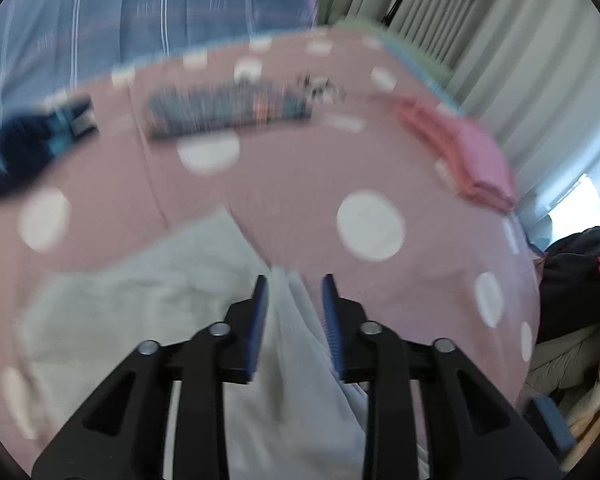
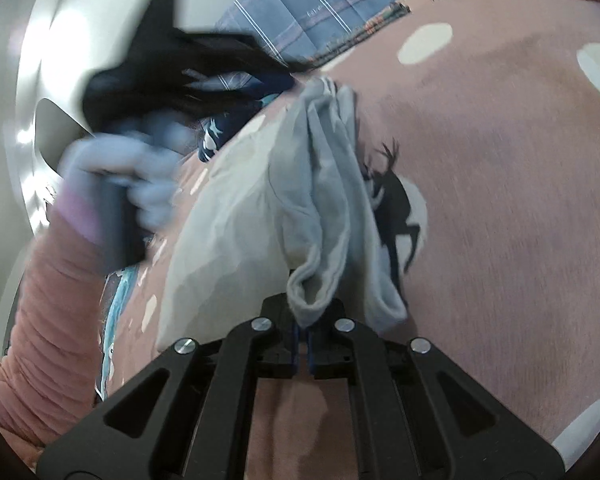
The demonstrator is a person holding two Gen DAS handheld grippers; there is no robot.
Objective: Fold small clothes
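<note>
A small grey garment (image 2: 320, 184) with a black deer print (image 2: 396, 208) lies bunched on the pink polka-dot bedspread (image 2: 500, 160). My right gripper (image 2: 303, 320) is shut on its near edge and lifts a fold. In the left wrist view the same pale garment (image 1: 148, 292) lies under my left gripper (image 1: 295, 280), whose jaws stand apart over a ridge of the cloth. The left gripper also shows in the right wrist view (image 2: 156, 64), blurred, held by a gloved hand (image 2: 112, 176) above the garment's far side.
A folded pink garment (image 1: 468, 152) lies at the bed's right edge. A folded plaid item (image 1: 228, 108) lies further back. A blue striped pillow (image 1: 160, 8) is behind. A dark blue patterned cloth (image 2: 228, 132) lies beside the grey garment. Curtains (image 1: 480, 20) hang at the right.
</note>
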